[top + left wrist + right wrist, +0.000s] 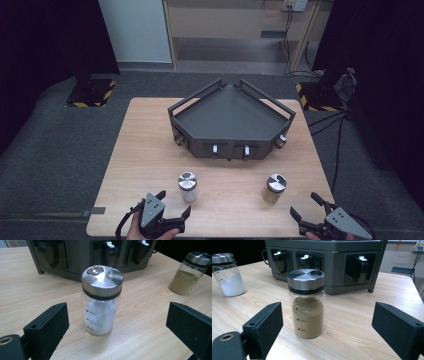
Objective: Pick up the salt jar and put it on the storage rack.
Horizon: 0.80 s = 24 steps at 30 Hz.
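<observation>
Left gripper [174, 204] sits wide open at the near desk [145, 150] edge, white jar [188, 186] just ahead between its jaws, untouched. Right gripper [306, 207] is open too, lined up on the brown jar [274, 188]. I'd push in level and squeeze the glass below the lids. Both jars are clear with steel lids, upright, in front of the rack [230, 120].
</observation>
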Available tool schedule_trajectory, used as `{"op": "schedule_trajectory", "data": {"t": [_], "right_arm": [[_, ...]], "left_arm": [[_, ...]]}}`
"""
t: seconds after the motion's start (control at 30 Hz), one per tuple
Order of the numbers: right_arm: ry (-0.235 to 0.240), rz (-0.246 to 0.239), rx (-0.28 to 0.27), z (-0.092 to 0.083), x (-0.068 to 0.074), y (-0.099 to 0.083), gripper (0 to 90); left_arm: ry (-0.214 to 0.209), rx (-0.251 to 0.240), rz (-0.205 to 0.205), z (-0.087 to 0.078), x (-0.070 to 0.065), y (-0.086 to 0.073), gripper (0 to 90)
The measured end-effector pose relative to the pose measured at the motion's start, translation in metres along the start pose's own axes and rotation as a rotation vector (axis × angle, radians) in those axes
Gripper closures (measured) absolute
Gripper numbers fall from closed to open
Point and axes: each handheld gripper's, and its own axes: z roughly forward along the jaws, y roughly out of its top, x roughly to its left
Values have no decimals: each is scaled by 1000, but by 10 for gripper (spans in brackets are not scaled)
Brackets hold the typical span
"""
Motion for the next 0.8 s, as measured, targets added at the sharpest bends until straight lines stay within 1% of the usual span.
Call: {"op": "schedule_trajectory", "data": {"t": [0.1, 0.23, 0.33, 0.4, 0.47, 0.53, 0.6, 0.67, 0.77, 0.8], "right_arm": [[1, -1, 4, 1, 0, 0, 101], [-5, 3, 5, 1, 0, -1, 101], [-8, 4, 8, 1, -1, -1, 101], [-11, 6, 8, 1, 0, -1, 101], [-12, 7, 8, 0, -1, -1, 101], [-13, 6, 8, 0, -1, -1, 102], [-13, 6, 9, 1, 0, -1, 102], [-12, 6, 10, 1, 0, -1, 102], [-11, 5, 12, 1, -1, 0, 101], [-10, 5, 11, 1, -1, 0, 102]], "left_arm": [[-1, 1, 4, 4, 0, 0, 35], [21, 6, 12, 12, -5, 2, 23], [35, 23, 25, 21, -8, 4, 21], [42, 42, 46, 26, -8, 6, 21], [44, 62, 45, 32, -6, 8, 21], [56, 69, 32, 38, -4, 11, 23], [69, 67, 48, 45, -6, 13, 24], [85, 71, 72, 51, -8, 15, 24], [89, 82, 58, 59, -7, 17, 24], [92, 90, 64, 60, -8, 18, 24]]}}
